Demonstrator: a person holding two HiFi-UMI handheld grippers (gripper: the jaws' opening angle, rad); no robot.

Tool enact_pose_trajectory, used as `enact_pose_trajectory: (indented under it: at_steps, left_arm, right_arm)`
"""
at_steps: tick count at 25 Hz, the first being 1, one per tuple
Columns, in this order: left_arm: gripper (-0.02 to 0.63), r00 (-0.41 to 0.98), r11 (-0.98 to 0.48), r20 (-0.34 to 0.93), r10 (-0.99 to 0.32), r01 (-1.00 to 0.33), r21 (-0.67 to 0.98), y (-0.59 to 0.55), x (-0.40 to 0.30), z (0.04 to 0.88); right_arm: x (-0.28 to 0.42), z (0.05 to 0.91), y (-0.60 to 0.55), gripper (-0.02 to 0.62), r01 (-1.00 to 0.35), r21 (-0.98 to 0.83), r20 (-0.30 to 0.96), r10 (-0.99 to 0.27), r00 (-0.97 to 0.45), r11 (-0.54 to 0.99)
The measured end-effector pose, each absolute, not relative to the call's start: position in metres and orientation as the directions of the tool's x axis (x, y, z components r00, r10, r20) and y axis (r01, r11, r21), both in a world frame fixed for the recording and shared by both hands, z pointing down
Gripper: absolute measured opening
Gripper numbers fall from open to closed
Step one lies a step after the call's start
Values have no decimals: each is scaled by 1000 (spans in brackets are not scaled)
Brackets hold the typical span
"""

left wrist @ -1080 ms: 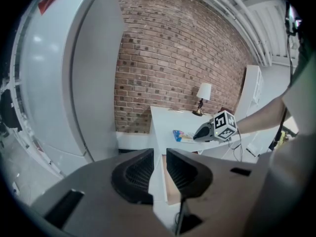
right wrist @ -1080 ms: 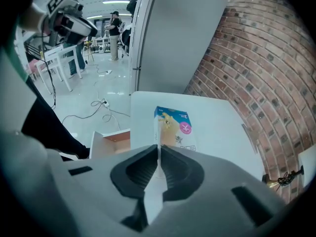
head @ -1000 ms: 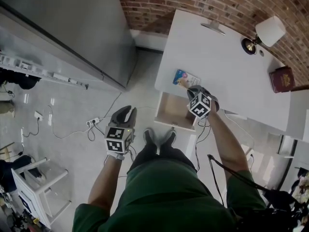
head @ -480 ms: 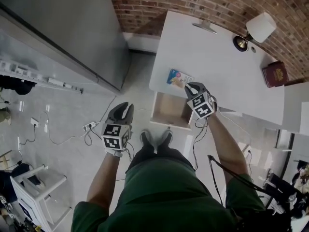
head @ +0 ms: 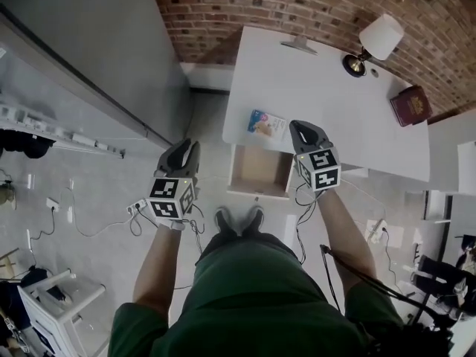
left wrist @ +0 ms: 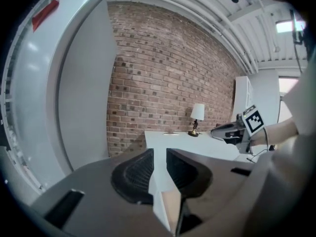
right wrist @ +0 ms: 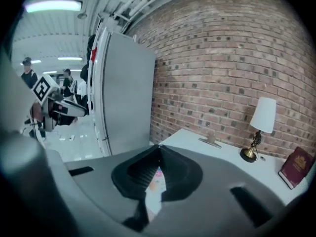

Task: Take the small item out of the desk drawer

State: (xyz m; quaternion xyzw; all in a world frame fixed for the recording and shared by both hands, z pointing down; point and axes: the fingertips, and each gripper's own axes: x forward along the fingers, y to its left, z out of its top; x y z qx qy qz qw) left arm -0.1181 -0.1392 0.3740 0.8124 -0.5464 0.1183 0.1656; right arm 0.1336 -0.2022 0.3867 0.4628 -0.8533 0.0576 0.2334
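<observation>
The small colourful packet [head: 265,123] lies on top of the white desk [head: 335,103], just behind the open wooden drawer [head: 260,171], which looks bare inside. My right gripper [head: 300,129] hovers over the desk's front edge, right of the packet, shut and holding nothing. In the right gripper view [right wrist: 159,149] the packet [right wrist: 154,176] shows through the wedge under the touching tips. My left gripper [head: 186,151] hangs over the floor left of the drawer. Its jaws [left wrist: 160,157] stand a narrow gap apart with nothing between them.
A lamp [head: 375,39] and a red book [head: 410,105] stand at the desk's back right, against a brick wall [head: 297,2]. A tall grey cabinet [head: 97,50] stands to the left. Cables [head: 134,207] and a white rack [head: 52,303] are on the floor.
Both grippers have moved up and forward. The right gripper now sits further right of the packet. The left gripper's jaws have narrowed.
</observation>
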Motion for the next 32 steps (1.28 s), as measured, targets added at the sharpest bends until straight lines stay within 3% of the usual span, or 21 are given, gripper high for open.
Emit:
enact_pose_trajectory:
  at_steps: [15,32]
  left_arm:
    - [72,443,-437,139,-886,-896,75,-141,-71,261]
    - [72,463,-461,99,-881,-886,49,-130,-23,236]
  right_arm:
    - [131,256,-152,3,-849,73,161,-846,-508,523]
    - [159,228,-130,3,-846,26,81,-845,-529,532]
